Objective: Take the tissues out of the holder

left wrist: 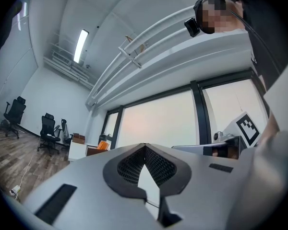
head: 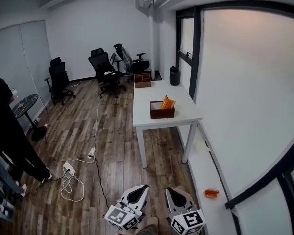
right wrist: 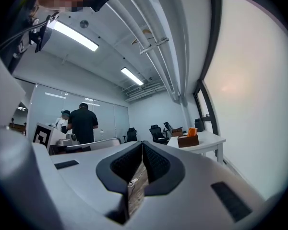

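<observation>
A brown wooden holder [head: 161,114] with orange tissues [head: 167,103] standing in it sits by the near edge of the white tabletop [head: 183,106], about midway along that edge. The left tongs [head: 140,190] and the right tongs [head: 175,192] hang low over the wooden plank floor [head: 112,146], well apart from the tabletop. Each pair has its jaws together with nothing between them.

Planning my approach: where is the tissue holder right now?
Head view: the brown holder, orange tissues sticking up, sits near the closer end of the white table, right of centre beside the window wall.
</observation>
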